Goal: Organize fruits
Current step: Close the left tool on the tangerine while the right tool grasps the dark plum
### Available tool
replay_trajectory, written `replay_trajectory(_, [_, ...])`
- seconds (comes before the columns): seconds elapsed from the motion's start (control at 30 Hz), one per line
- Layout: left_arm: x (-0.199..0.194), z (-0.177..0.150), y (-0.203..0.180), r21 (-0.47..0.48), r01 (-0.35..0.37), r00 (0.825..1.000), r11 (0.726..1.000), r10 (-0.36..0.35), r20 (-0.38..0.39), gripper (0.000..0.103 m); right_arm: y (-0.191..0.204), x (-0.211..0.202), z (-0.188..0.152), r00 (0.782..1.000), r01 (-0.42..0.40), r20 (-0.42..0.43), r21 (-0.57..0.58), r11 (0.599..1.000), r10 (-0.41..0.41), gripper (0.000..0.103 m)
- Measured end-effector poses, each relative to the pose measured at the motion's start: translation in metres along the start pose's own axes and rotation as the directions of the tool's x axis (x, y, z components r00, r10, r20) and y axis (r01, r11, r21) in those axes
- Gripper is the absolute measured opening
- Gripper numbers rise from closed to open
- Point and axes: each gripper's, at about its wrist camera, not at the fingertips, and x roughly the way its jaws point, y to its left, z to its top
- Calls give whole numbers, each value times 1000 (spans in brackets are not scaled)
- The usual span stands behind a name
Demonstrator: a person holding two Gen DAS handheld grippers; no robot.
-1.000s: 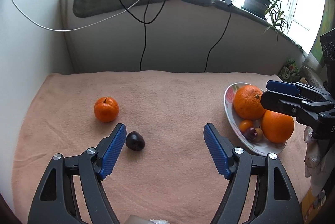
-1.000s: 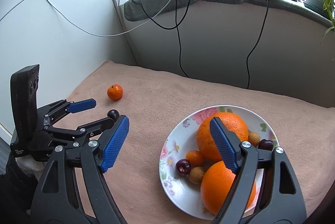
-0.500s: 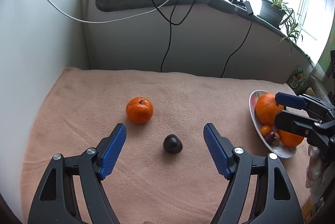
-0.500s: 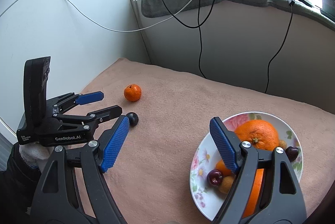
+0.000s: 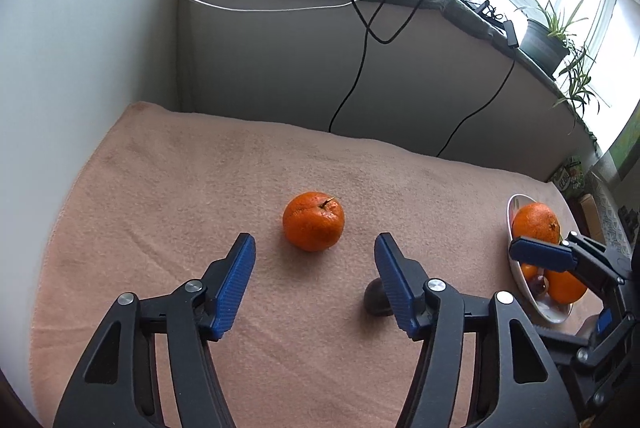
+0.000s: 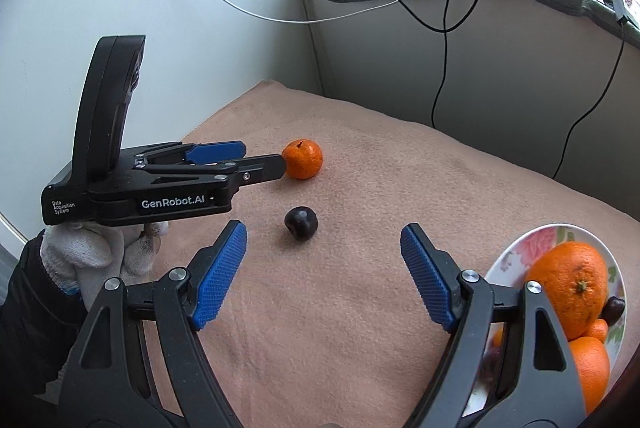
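Observation:
A small orange tangerine (image 5: 313,221) lies on the pink cloth, just ahead of my open left gripper (image 5: 315,260) and centred between its blue pads. It also shows in the right wrist view (image 6: 302,159), at the left gripper's (image 6: 256,158) fingertips. A dark plum (image 6: 301,223) lies loose ahead of my open, empty right gripper (image 6: 324,256); in the left wrist view the plum (image 5: 375,302) is half hidden behind the right finger. A floral plate (image 6: 516,256) at the right holds two large oranges (image 6: 568,284) and smaller fruits.
The pink cloth (image 5: 200,188) covers the table, with a white wall at the left and a grey panel behind. Black cables (image 5: 352,84) hang down the panel. A potted plant (image 5: 548,40) stands on the sill. The plate (image 5: 524,288) sits near the right edge.
My left gripper has swung left and forward from the plum to the tangerine, which now sits between its fingers. My right gripper has turned left from the plate toward the plum.

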Motion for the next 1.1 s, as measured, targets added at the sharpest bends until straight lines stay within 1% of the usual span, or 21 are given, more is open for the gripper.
replay_trajectory(0.07, [5,1,2,-7,7,1000,1000,-7,-8,57,3,10,1,1000,-6,-16,-2,1000,6,82])
replay_trajectory(0.13, [10,2,5,-8,8,1000,1000,-8,-16,56,7,20,1,999,-8,-31,-6,1000,8,82])
replay_trajectory(0.17, [12,2,6,-10,10,1000,1000,-10,-21,56,9,25,1,999,-15,-40,-10,1000,14,78])
replay_trajectory(0.2, [15,3,6,-10,14,1000,1000,-14,-27,55,11,31,1,998,-22,-55,-17,1000,21,70])
replay_trajectory(0.23, [17,3,7,-9,13,999,1000,-13,-32,53,13,37,0,997,-24,-70,-22,999,23,68])
replay_trajectory(0.33, [23,3,8,-6,12,999,1000,-12,-43,52,16,53,0,995,-26,-97,-31,999,23,61])
replay_trajectory(0.37, [25,3,7,-4,13,999,1000,-13,-46,52,16,58,0,994,-26,-105,-29,999,23,54])
replay_trajectory(0.4, [27,4,7,-1,12,999,1000,-12,-49,52,16,63,0,994,-25,-111,-28,999,22,51])
replay_trajectory(0.53, [31,4,10,1,13,998,1000,-13,-59,50,15,75,2,993,-13,-121,-25,1000,10,48])
replay_trajectory(0.6, [32,5,11,0,18,998,1000,-17,-61,50,15,78,2,992,-17,-126,-22,1000,14,43])
replay_trajectory(0.7, [33,5,10,10,14,998,1000,-13,-61,48,16,83,3,991,-16,-133,-29,999,12,42])
replay_trajectory(0.9, [34,6,8,30,16,998,999,-14,-66,40,18,91,5,990,-11,-140,-33,999,6,35])
replay_trajectory(0.97, [33,7,7,40,8,998,999,-5,-62,40,18,93,5,990,-10,-140,-36,999,4,34])
replay_trajectory(1.03, [36,8,6,41,6,998,999,-3,-59,40,18,93,6,990,-7,-139,-38,999,2,29])
replay_trajectory(1.1, [35,9,6,41,3,998,999,0,-57,39,17,93,6,991,-10,-137,-34,999,6,29])
